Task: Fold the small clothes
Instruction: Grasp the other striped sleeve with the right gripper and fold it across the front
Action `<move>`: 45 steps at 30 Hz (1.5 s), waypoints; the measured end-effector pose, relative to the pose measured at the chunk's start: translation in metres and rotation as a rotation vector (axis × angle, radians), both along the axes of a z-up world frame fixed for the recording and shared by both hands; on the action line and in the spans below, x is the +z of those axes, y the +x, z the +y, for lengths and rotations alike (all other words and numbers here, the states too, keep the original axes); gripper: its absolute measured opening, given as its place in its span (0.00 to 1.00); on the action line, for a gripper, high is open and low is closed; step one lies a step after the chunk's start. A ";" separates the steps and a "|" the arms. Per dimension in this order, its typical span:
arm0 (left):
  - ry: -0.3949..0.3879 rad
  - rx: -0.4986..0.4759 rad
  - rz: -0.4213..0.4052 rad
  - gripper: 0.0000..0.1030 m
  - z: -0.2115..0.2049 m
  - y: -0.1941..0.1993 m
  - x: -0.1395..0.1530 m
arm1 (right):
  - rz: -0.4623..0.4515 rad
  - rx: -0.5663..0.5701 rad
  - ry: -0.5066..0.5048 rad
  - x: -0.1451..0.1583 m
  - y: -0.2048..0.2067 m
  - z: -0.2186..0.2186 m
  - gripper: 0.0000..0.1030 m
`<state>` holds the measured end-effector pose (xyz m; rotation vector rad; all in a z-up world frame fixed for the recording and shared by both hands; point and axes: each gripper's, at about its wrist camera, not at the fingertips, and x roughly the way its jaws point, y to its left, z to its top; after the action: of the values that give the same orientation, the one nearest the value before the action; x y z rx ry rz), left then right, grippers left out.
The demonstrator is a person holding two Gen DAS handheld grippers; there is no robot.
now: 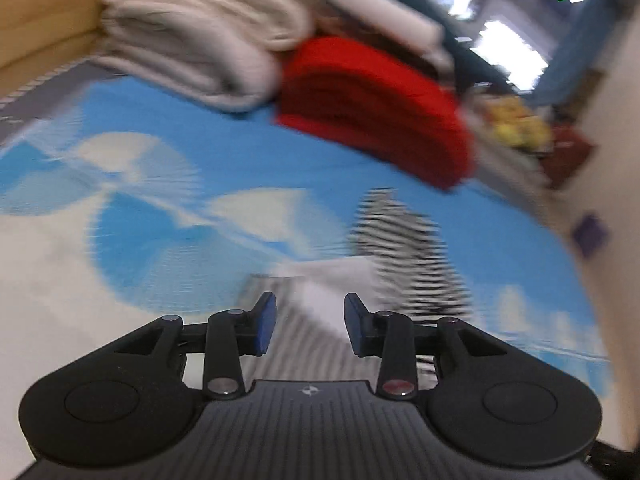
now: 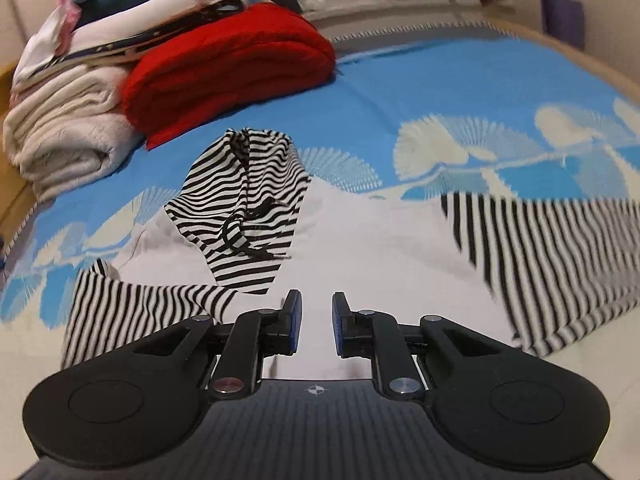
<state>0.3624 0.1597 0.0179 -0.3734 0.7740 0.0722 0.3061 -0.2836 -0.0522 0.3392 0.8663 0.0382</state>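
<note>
Two grippers hung over the bed, jaws apart, nothing between them: left gripper [image 1: 310, 326], right gripper [image 2: 316, 324]. The striped garment [image 2: 248, 216] lay rumpled on the blue bedspread [image 2: 400, 92]. Pinching its bunched hood risked a crooked fold.

one striped garment [image 2: 256, 216], one red blanket [image 2: 224, 68], one cream blanket [image 2: 68, 136]

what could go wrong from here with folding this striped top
1. Both the left gripper and right gripper hold nothing, so the half-folded striped top may slump open.
2. Its loose drawstring could snag a finger.
3. The red blanket lies close; a wide sweep might drag it.
</note>
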 end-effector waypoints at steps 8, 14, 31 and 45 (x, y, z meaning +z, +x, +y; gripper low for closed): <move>-0.029 0.024 0.017 0.39 0.019 0.002 -0.007 | 0.156 0.067 0.090 -0.049 0.033 0.033 0.26; -0.021 0.006 0.026 0.39 0.018 -0.009 -0.002 | 0.240 0.038 0.085 -0.087 0.047 0.050 0.26; -0.004 -0.033 0.078 0.39 0.009 -0.003 -0.019 | -0.173 -0.122 0.004 0.022 0.028 -0.034 0.03; -0.040 -0.242 0.223 0.39 -0.066 0.007 -0.074 | 0.104 -0.146 0.149 -0.059 0.039 -0.074 0.11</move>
<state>0.3698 0.0937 -0.0556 -0.3104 1.0373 -0.1312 0.3447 -0.3577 -0.1111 0.5475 0.9417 -0.0512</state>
